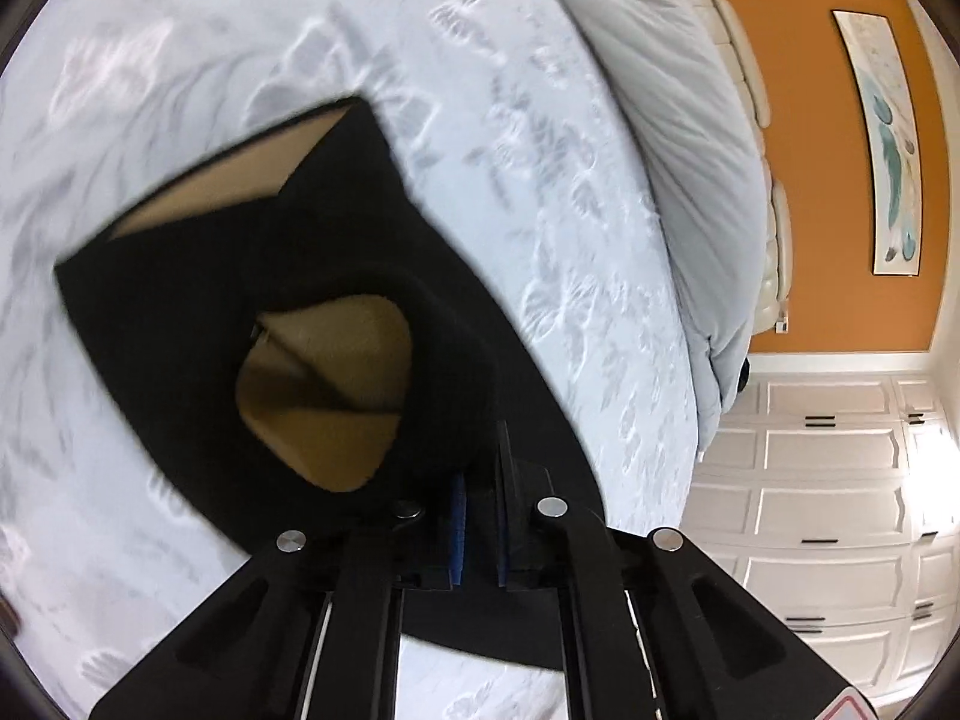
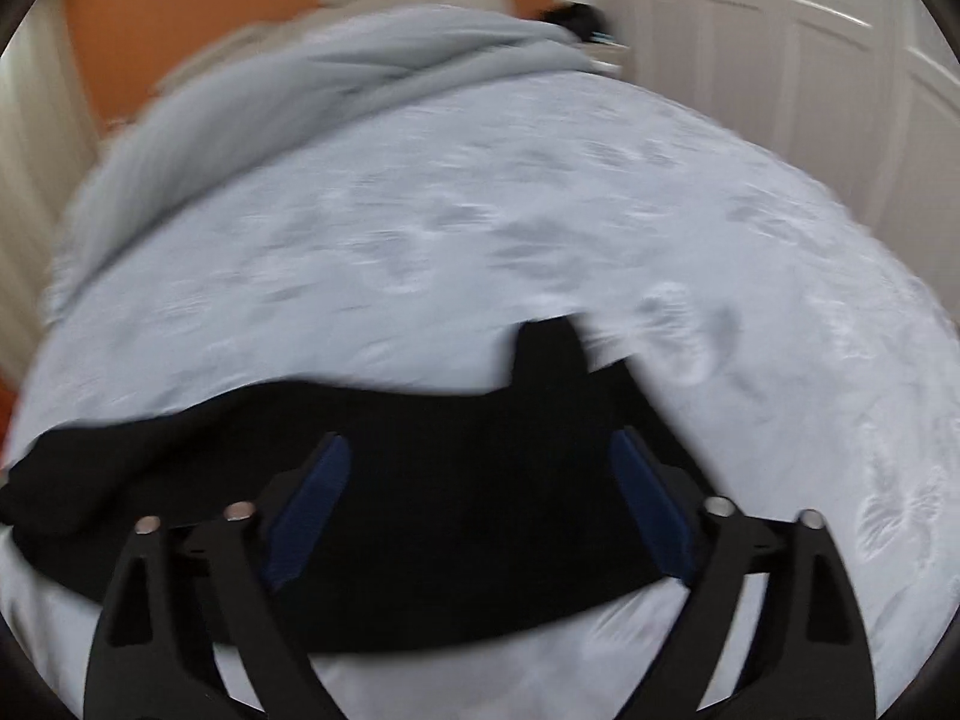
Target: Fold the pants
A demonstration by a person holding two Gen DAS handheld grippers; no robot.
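Black pants [image 1: 180, 276] spread across pale bedsheet [image 1: 420, 60], filling lower left of left wrist view; left gripper [image 1: 477, 516] pinched together on waistband cloth, tan lining showing. Right gripper [image 2: 480, 498] gaping apart over dark fabric, gripping nothing

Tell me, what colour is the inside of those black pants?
Tan lining inside the black pants, clearest in the left wrist view.

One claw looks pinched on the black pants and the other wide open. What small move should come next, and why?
Probably close the right gripper on the black pants. Its jaws stand wide open with cloth between them, not pressing, while the left gripper looks shut at the cloth's edge. Both need a hold before folding on the bed.
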